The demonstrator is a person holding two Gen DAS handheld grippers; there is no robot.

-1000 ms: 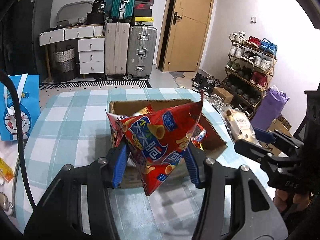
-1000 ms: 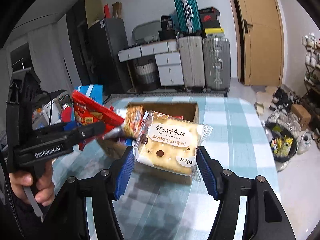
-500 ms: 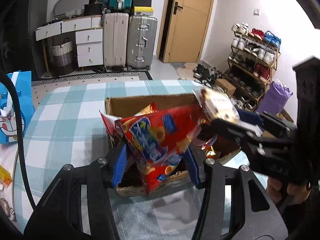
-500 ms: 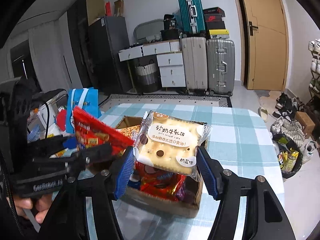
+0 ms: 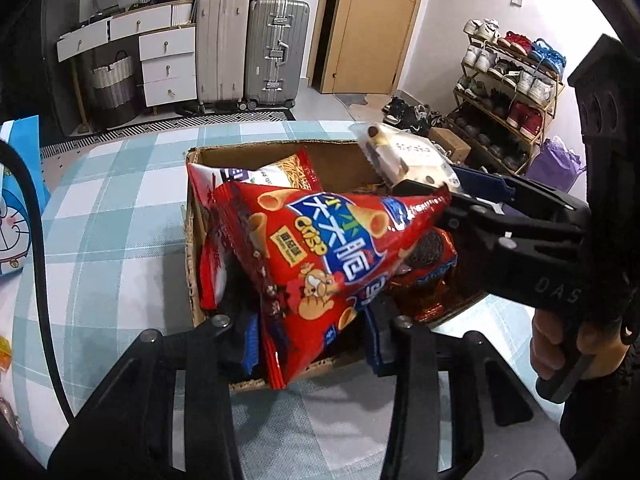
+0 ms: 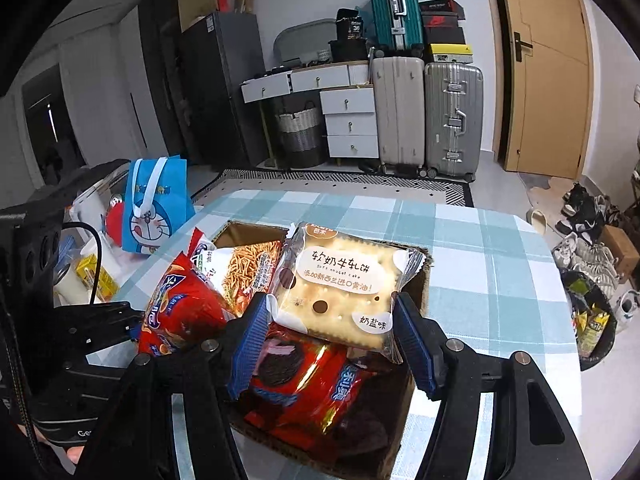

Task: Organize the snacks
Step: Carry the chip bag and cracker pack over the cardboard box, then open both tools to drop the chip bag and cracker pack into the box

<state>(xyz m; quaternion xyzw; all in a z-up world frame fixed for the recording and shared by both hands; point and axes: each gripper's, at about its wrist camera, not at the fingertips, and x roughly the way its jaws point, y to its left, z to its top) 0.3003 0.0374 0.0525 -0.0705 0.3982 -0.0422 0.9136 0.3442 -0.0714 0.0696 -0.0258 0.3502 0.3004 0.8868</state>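
My left gripper (image 5: 312, 336) is shut on a red crisp bag (image 5: 320, 252) and holds it over the open cardboard box (image 5: 192, 248) on the checked table. My right gripper (image 6: 332, 332) is shut on a pale nougat cracker pack (image 6: 340, 284), held above the same box (image 6: 420, 280). In the box lie a red Oreo pack (image 6: 312, 384) and a noodle snack bag (image 6: 248, 268). The crisp bag also shows in the right wrist view (image 6: 180, 312), and the cracker pack in the left wrist view (image 5: 404, 152).
A blue Doraemon bag (image 6: 156, 204) and small items stand at the table's left edge. Checked tablecloth (image 6: 492, 264) lies bare to the right of the box. Suitcases, drawers and a shoe rack stand beyond the table.
Both grippers moved forward and down over the box with their snacks. The box's contents now show right below them.
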